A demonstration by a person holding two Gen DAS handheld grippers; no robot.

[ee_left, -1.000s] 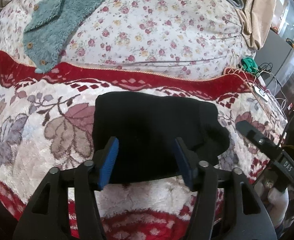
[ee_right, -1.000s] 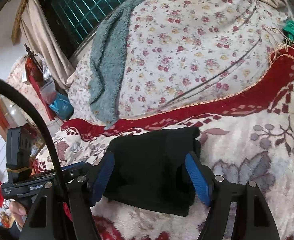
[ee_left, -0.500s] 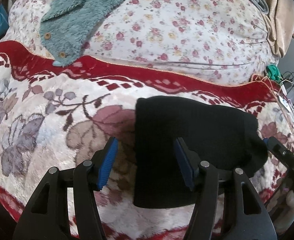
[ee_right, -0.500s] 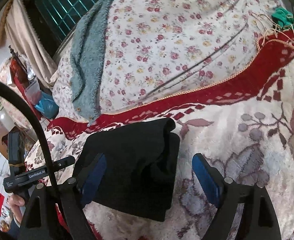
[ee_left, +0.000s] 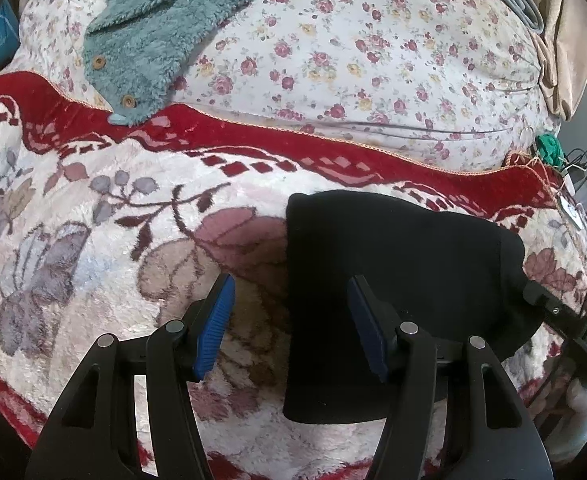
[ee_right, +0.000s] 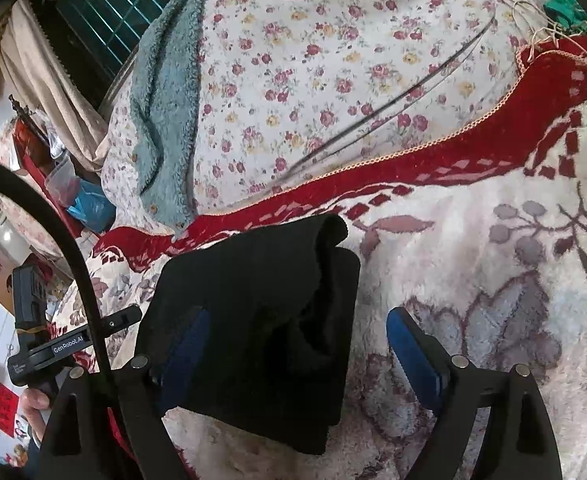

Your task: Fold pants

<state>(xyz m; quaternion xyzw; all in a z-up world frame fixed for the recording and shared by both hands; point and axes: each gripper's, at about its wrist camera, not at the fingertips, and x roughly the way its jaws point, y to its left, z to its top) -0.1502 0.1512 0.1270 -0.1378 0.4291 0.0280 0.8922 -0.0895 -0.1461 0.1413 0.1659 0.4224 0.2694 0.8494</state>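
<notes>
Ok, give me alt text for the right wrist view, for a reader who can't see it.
Folded black pants lie on a floral blanket, under the open right gripper. The left gripper shows at far left.

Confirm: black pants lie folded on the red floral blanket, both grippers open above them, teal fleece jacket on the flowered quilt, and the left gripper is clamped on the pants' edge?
Not clamped. In the left wrist view the left gripper is open, jaws apart straddling the edge of the pants without pinching them. The rest holds: the right gripper is open, on the blanket.
</notes>
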